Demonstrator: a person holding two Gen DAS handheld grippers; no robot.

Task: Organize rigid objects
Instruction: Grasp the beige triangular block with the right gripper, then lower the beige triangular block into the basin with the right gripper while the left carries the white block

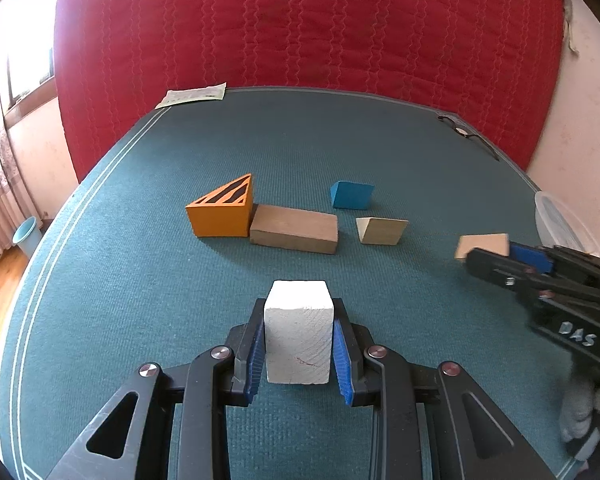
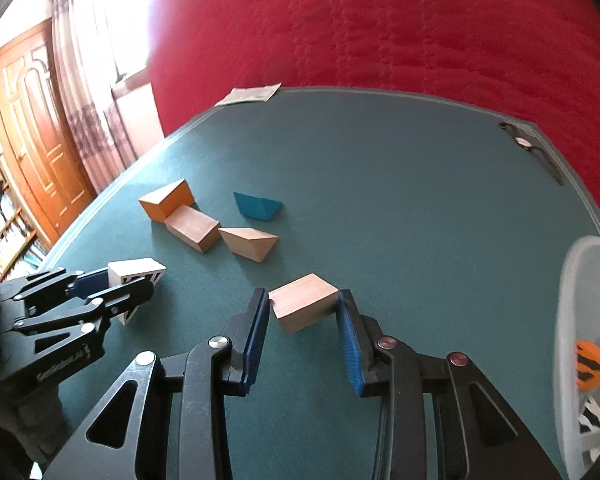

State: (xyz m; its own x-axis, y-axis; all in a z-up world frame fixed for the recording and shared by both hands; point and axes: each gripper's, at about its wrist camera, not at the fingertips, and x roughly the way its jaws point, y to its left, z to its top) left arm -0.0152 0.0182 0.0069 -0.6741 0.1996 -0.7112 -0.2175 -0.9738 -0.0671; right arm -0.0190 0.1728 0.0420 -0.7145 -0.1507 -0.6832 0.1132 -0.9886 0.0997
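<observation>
- On a teal-covered table, near its front edge, the left gripper clamps a white block between its blue pads, both pads pressed flat against the block's sides.
- From the right wrist view, that same white block shows black stripe markings on one face, which the left wrist view does not show.
- Toward the table's right edge, the right gripper has its fingers spread around a plain wooden block. The right pad appears to touch the block's corner; a small gap shows at the left pad, so the grip is not closed.
- In the left wrist view, this wooden block is partly hidden behind the right gripper.
- Near the table's middle sit four more pieces: an orange wedge with black stripes on top, touching a long brown block; a pale wooden wedge just beside that; and a blue wedge behind them, apart.
- At the table's right edge stands a white mesh basket. Only the right wrist view looks inside it, showing an orange striped piece.
- At the table's far left corner lies a paper sheet; at the far right corner, a pair of glasses.
- Behind the table hangs a red quilted cover.
</observation>
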